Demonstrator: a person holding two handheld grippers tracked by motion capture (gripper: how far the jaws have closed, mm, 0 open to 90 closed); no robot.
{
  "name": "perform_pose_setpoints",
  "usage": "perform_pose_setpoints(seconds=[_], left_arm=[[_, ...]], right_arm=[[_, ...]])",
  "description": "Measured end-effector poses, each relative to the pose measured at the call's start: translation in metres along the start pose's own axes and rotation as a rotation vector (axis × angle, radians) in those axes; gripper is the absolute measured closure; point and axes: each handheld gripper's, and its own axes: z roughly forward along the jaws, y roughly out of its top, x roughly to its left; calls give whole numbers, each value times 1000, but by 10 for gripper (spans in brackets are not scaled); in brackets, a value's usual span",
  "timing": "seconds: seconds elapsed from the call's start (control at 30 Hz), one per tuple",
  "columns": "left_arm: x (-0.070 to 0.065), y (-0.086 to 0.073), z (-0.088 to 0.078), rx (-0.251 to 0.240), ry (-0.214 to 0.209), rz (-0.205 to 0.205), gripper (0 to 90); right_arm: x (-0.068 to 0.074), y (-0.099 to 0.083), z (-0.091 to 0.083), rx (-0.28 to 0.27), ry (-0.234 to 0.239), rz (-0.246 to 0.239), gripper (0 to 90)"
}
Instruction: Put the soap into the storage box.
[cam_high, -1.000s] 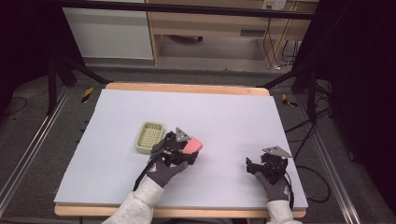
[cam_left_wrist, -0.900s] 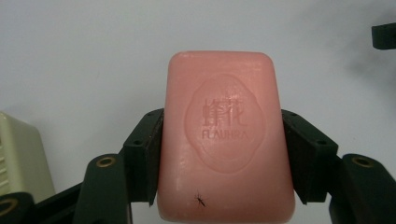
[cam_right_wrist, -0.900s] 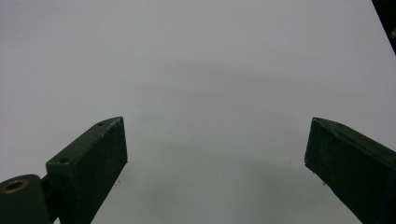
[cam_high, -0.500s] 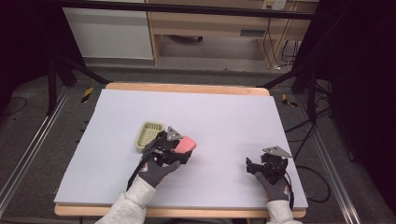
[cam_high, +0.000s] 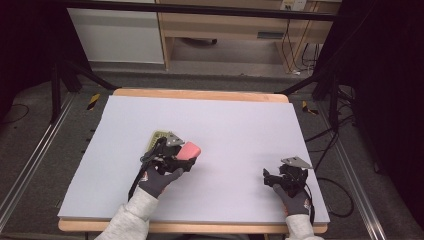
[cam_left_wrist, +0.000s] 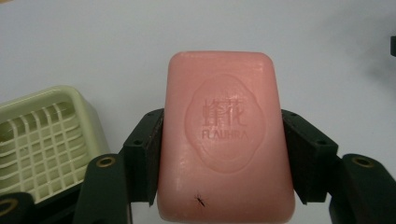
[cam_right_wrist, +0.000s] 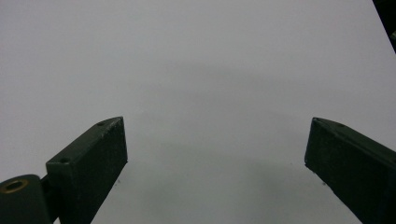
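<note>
- A pink soap bar (cam_left_wrist: 225, 140) is pinched between the left tool's (cam_left_wrist: 223, 149) jaws, just beside a pale green soap dish (cam_left_wrist: 44, 140).
- The right tool (cam_right_wrist: 215, 154) is held spread above the bare surface (cam_right_wrist: 196, 70).

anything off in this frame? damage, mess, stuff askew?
Nothing big. The pink soap, held between the left gripper's jaws, has a small dark speck near its lower edge; whether it is a nick or dirt is unclear. The green soap dish sits upright and empty beside it. The right gripper is open over the bare table.

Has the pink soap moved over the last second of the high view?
Yes. The pink soap, gripped in the left claw, has shifted left, toward the green soap dish, which has stayed put on the table.
</note>
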Motion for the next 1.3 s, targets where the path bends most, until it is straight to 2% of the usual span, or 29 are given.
perform_pose_setpoints(seconds=[0.43,0.93,1.3], left_arm=[[24,-1,-6,-16,40,-55,373],[44,-3,-6,-7,91,-88,372],[60,-5,-5,-13,116,-128,373]], right_arm=[[2,1,0,-2,1,-7,61],[2,1,1,-1,1,-9,60],[3,1,1,-1,-1,-10,60]])
